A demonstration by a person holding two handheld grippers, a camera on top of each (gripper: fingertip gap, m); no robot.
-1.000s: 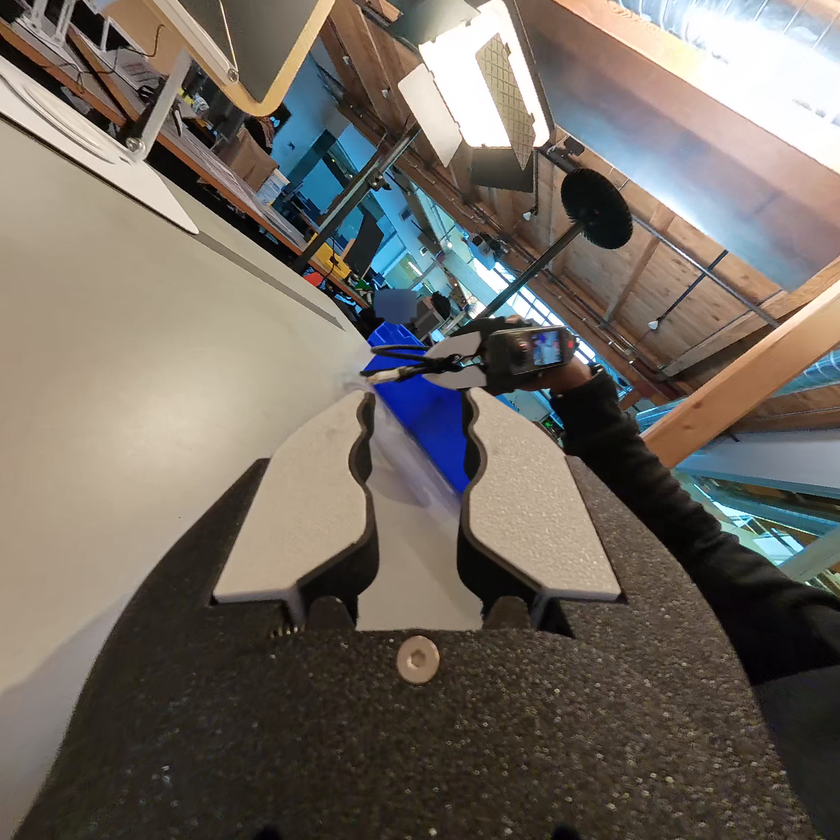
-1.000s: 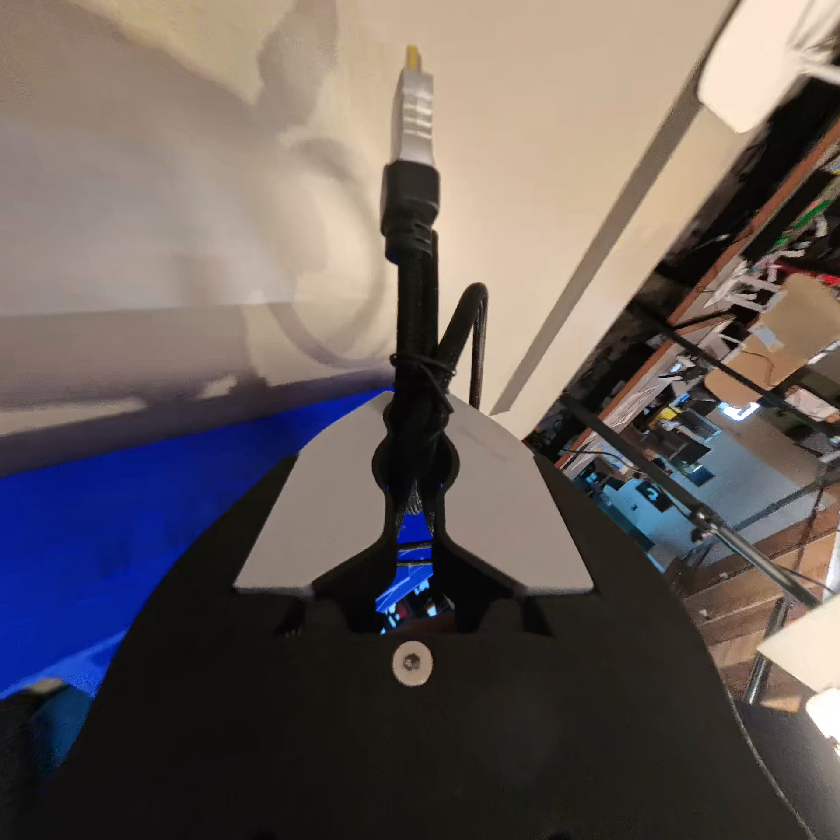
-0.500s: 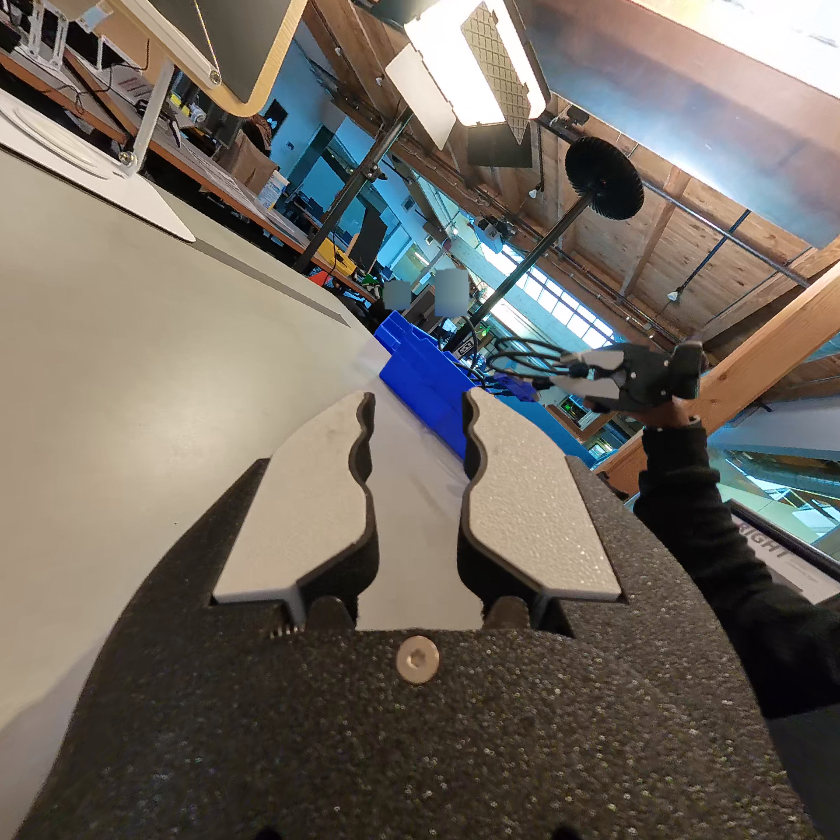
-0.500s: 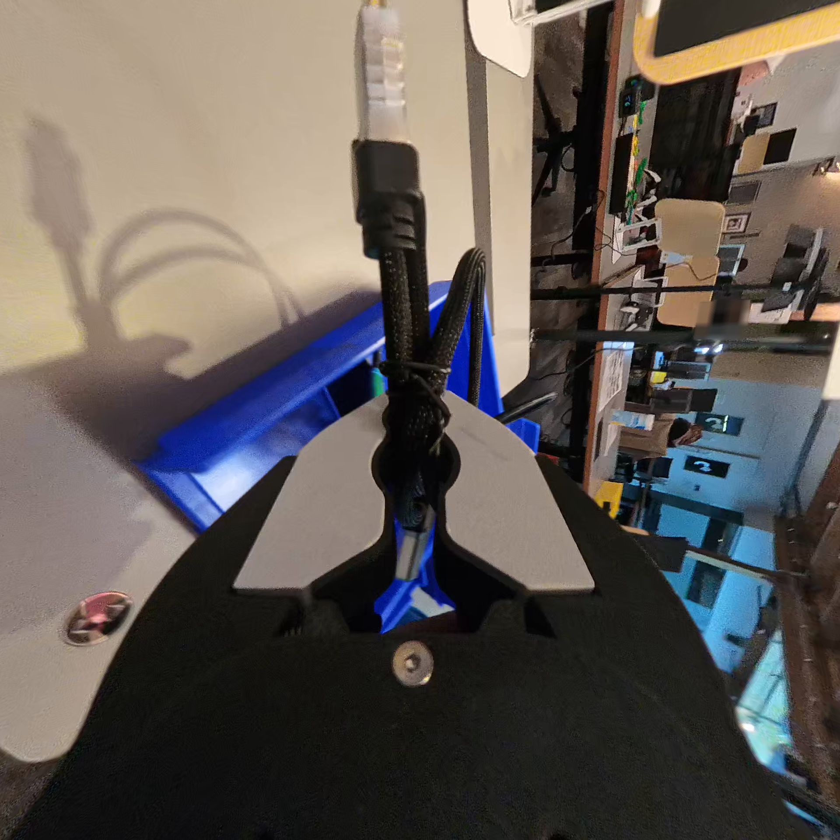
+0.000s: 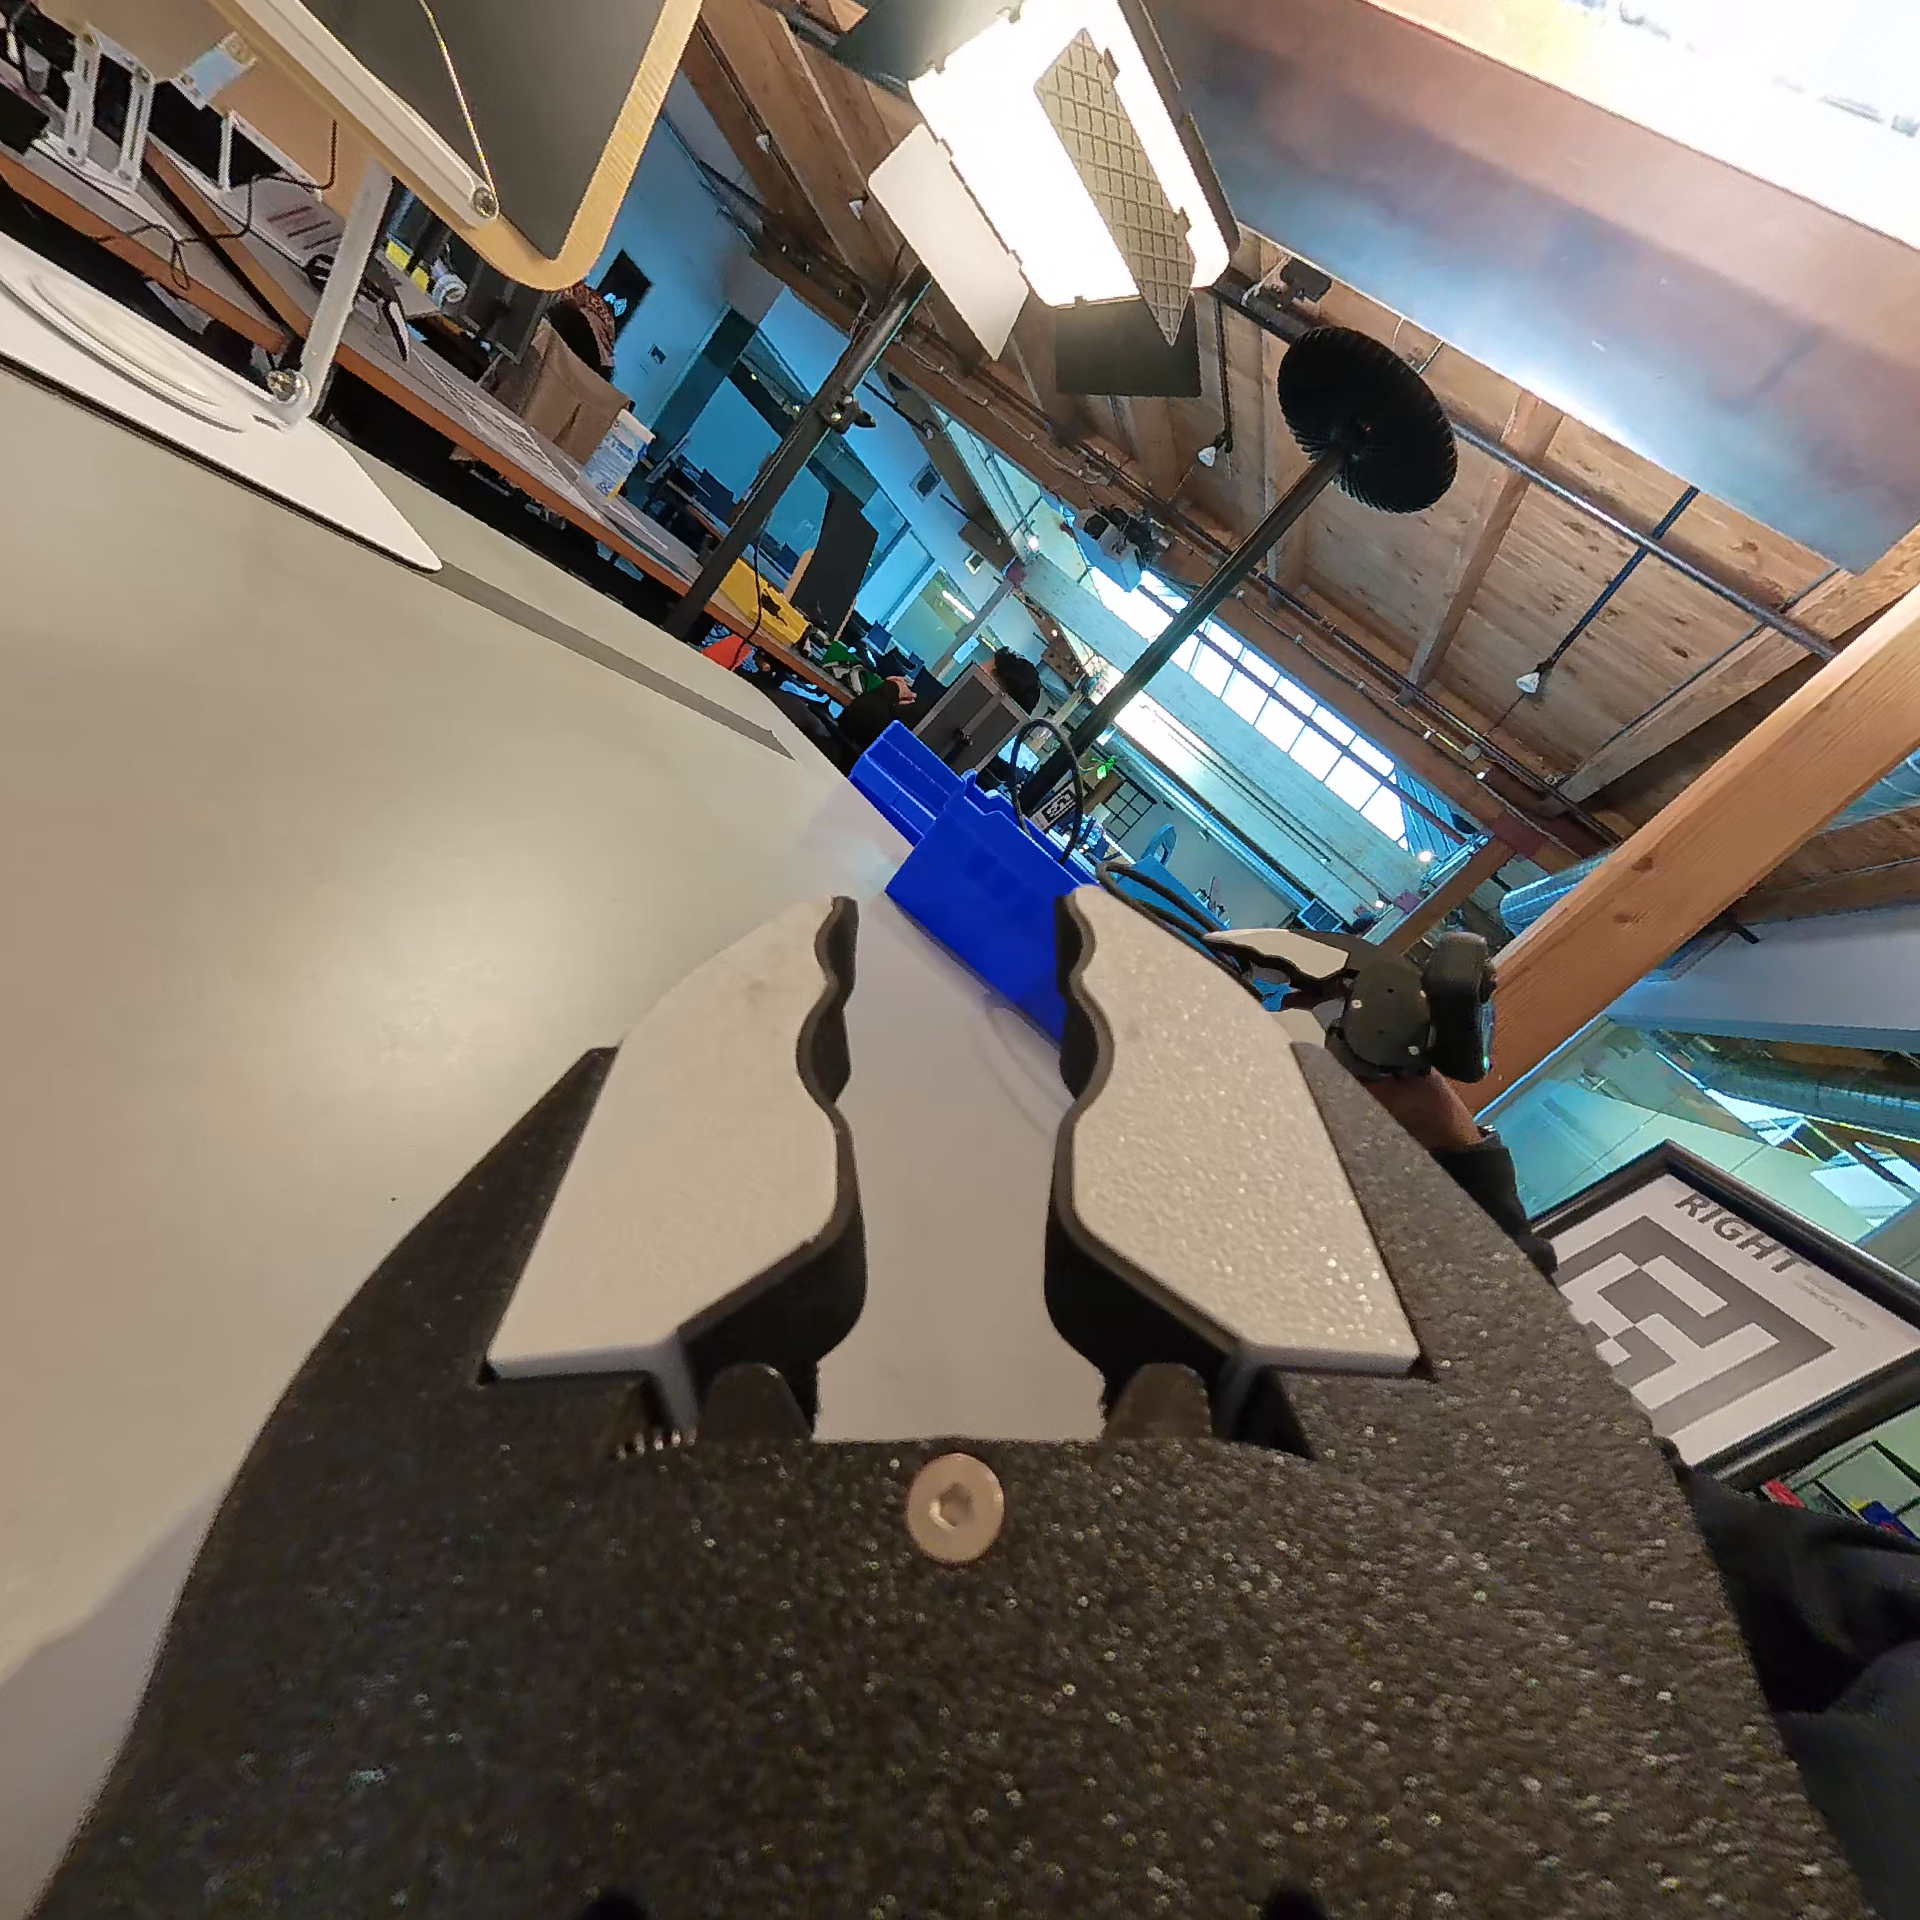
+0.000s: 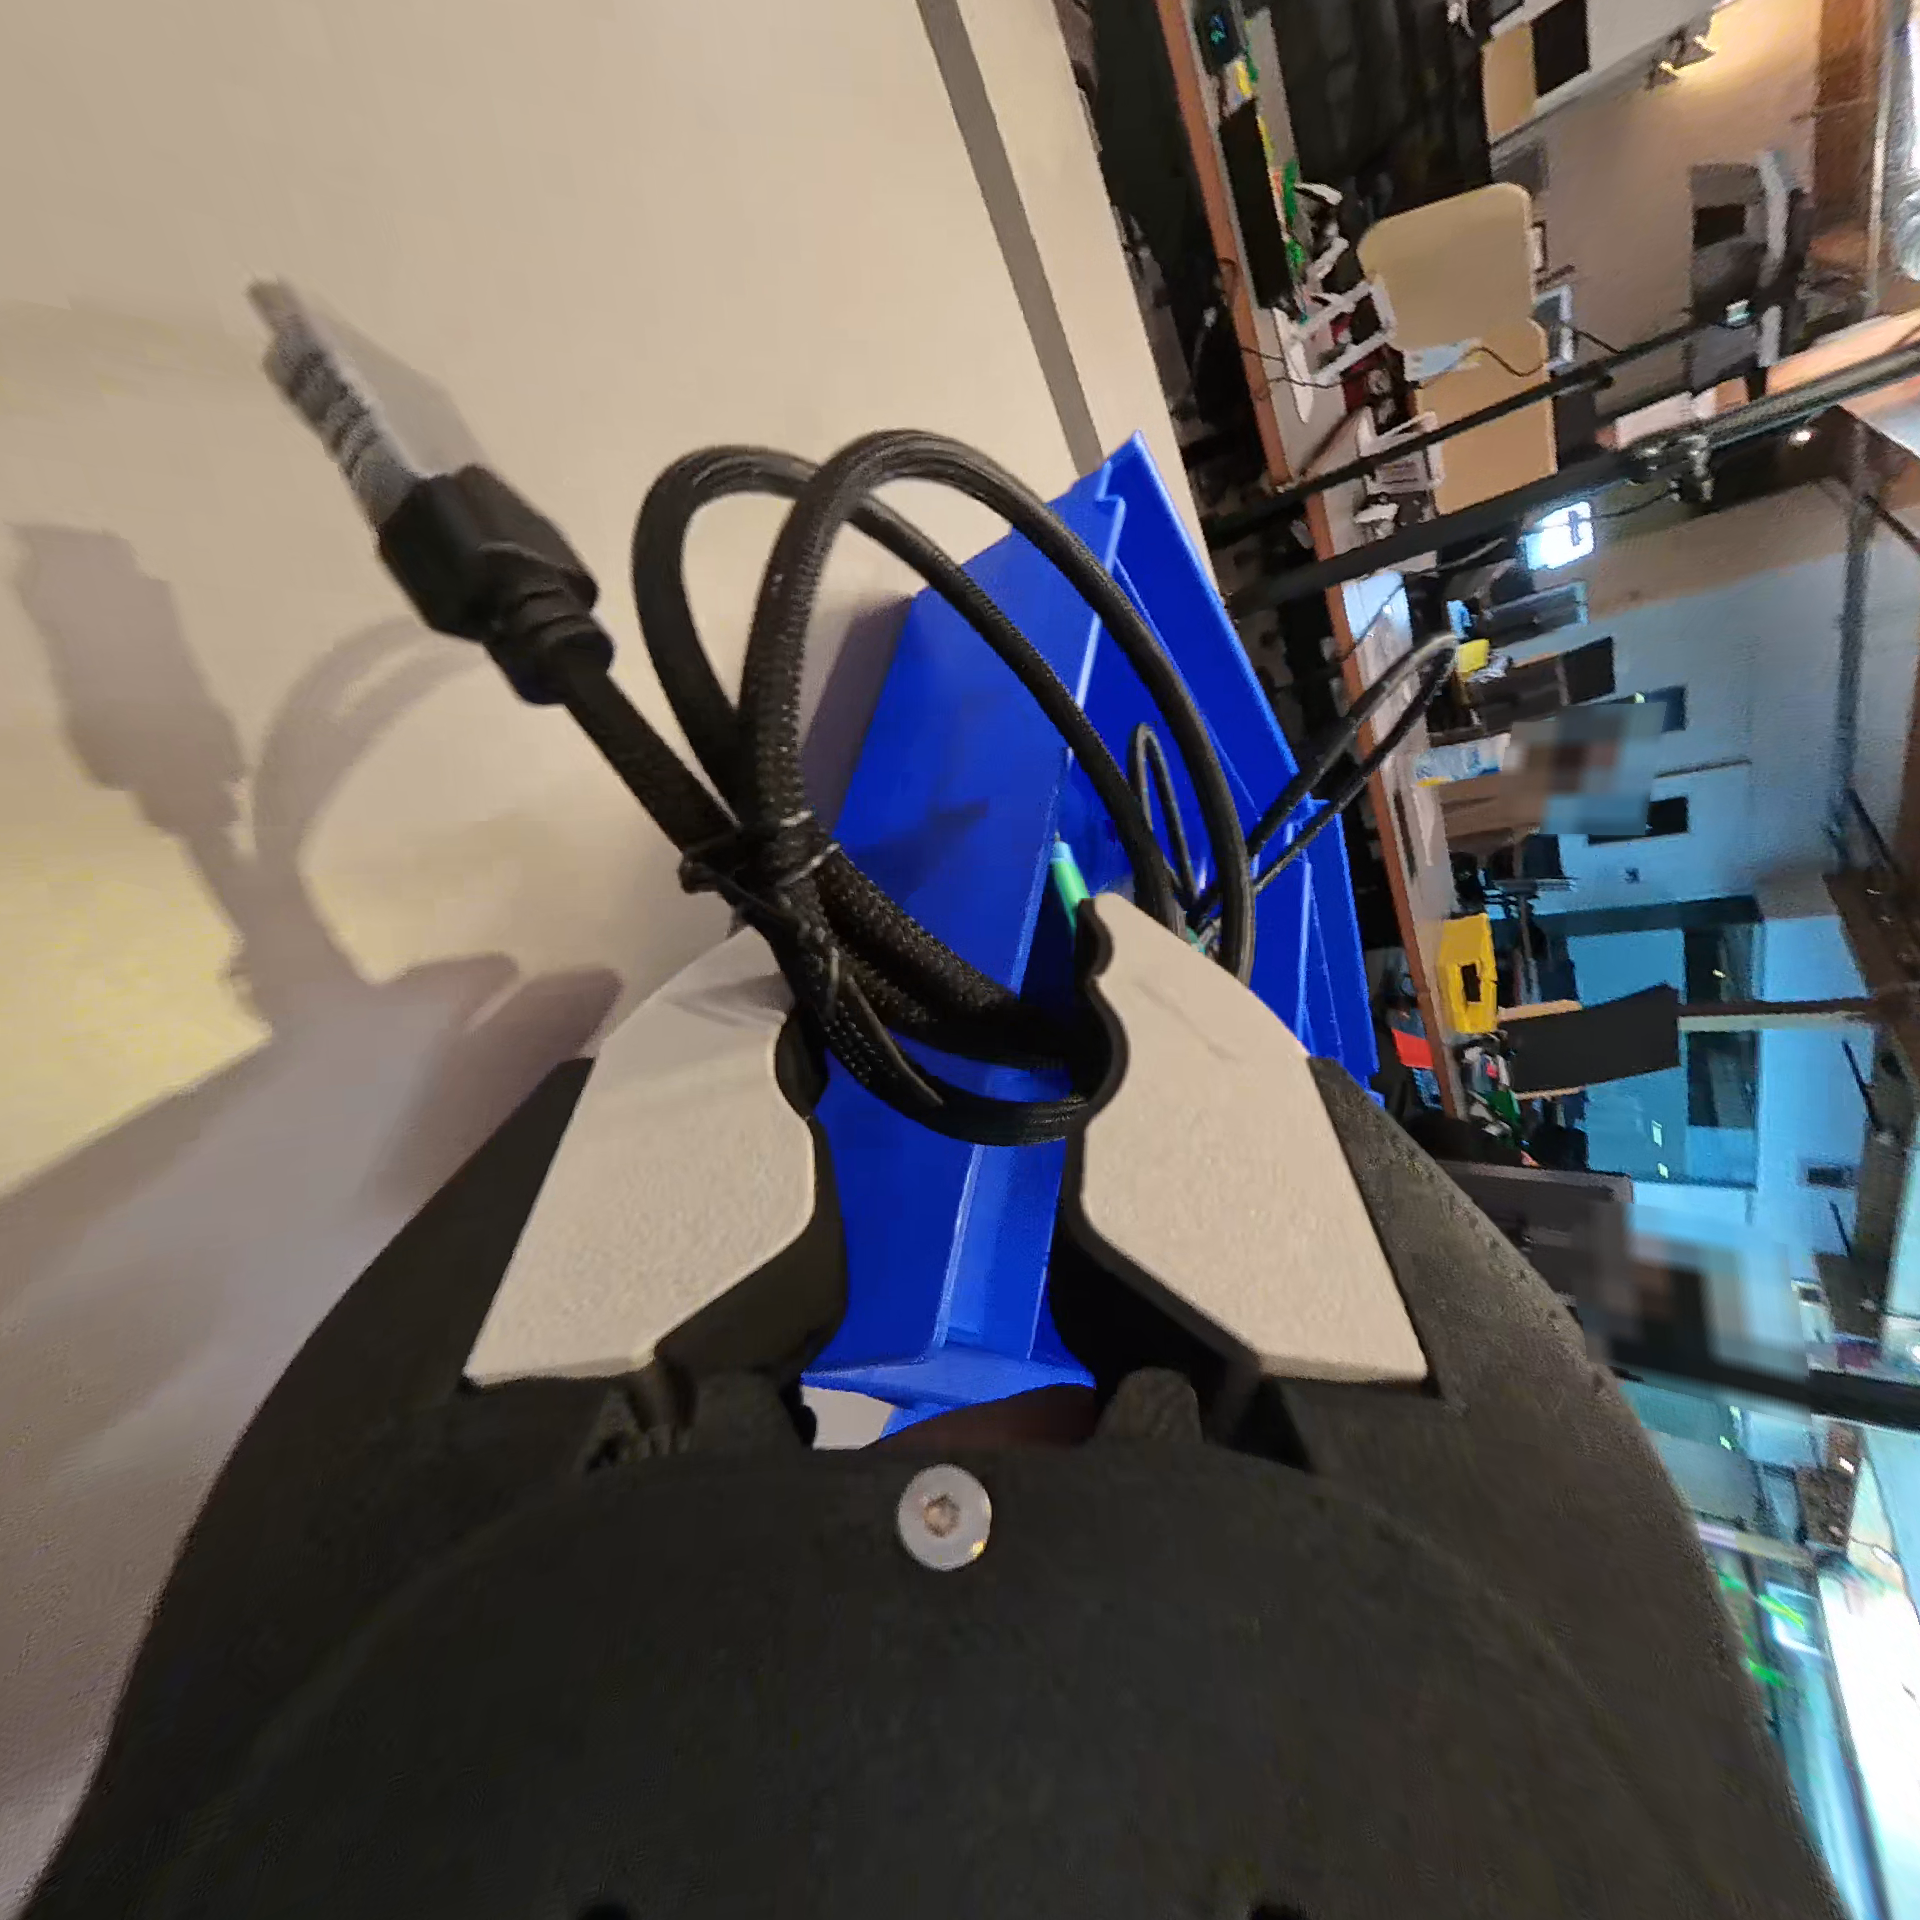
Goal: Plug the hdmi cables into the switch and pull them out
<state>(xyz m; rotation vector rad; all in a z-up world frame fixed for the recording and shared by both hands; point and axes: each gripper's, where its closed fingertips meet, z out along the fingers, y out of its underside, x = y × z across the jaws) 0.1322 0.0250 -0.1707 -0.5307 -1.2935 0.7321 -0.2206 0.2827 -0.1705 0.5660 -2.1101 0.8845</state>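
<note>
- Left gripper (image 5: 956, 997), left wrist view: jaws parted, nothing between them, only bare grey table (image 5: 312, 935) showing in the gap; it hovers low over the surface.
- Blue bins (image 5: 977, 883), same view: standing on the table just beyond the fingertips, with a thin dark wire looping above them.
- Right gripper (image 5: 1262, 951), same view: seen farther off to the right, beside the bins, held by a hand in a dark sleeve (image 5: 1818, 1621).
- Change in this view: half a second ago the right gripper was raised high with the cable loops in plain sight; it now sits lower, level with the bins and partly hidden behind the left gripper's finger.
- Right gripper (image 6: 935, 997), right wrist view: jaws spread, the bundled black cable (image 6: 883, 966) resting loosely across the gap rather than pinched; a thin tie binds the loops.
- Plug (image 6: 343, 405), same view: silver-and-black, tilted up and to the left over the table, blurred.
- Change in this view: the jaws were clamped on the bundle with the plug upright; they have since opened over the blue bin (image 6: 977, 935).
- Progress, as a judgement: no switch is visible in either view, so plugging and unplugging cannot be confirmed; the cable looks to be in the act of being dropped at the bin.
</note>
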